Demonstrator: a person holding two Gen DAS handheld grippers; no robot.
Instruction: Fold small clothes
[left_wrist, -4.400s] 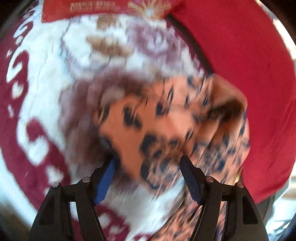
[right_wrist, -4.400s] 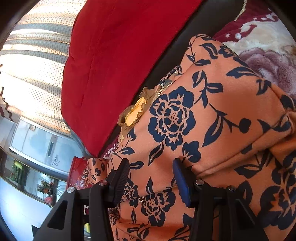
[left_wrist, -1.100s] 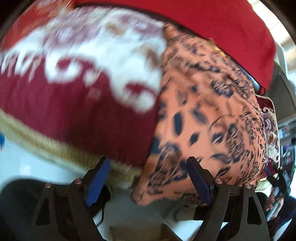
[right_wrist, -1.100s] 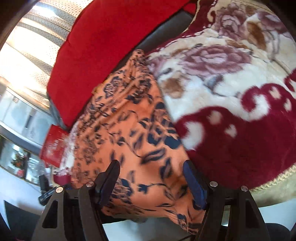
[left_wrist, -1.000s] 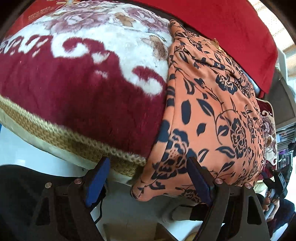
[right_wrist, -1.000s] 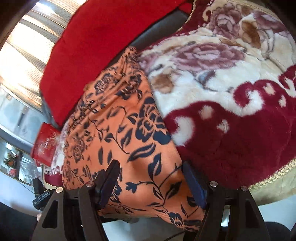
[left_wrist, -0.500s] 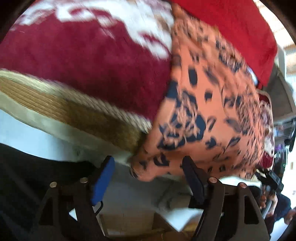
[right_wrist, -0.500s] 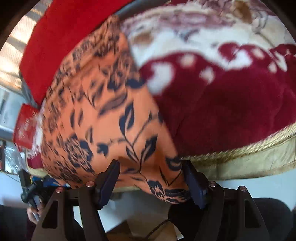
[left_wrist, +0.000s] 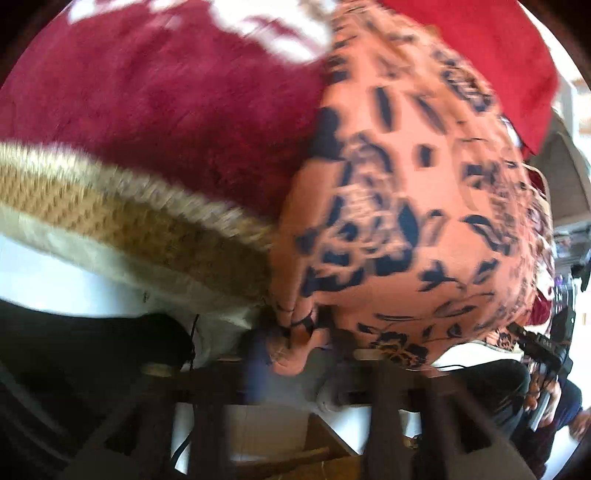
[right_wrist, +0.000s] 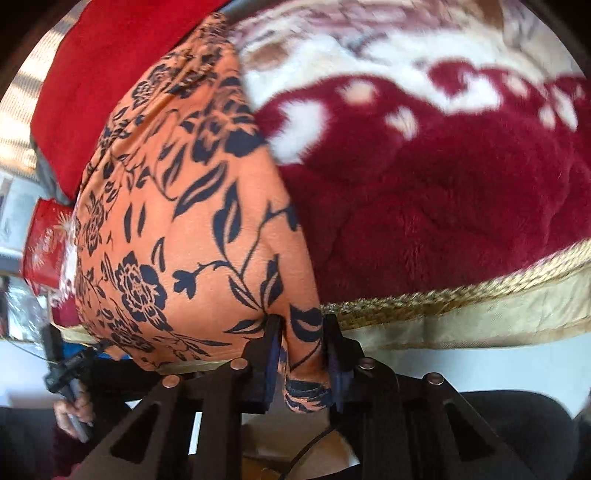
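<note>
An orange garment with a dark blue floral print (left_wrist: 406, 184) lies across a plush red and white blanket (left_wrist: 166, 92), its near hem hanging over the bed edge. My left gripper (left_wrist: 293, 347) is shut on the hem's left corner; the view is blurred. In the right wrist view the garment (right_wrist: 177, 221) fills the left half. My right gripper (right_wrist: 301, 354) is shut on the hem's right corner, which bunches between the blue pads (right_wrist: 272, 354).
The blanket (right_wrist: 461, 184) has a gold braided border (right_wrist: 461, 291) at the bed edge. A red cushion (right_wrist: 92, 74) lies behind the garment. A red packet (right_wrist: 44, 243) sits at far left. A person's hand (right_wrist: 74, 406) holds a dark device.
Both grippers dropped to the hanging hem and closed on its corners; half a second ago both were open around it.
</note>
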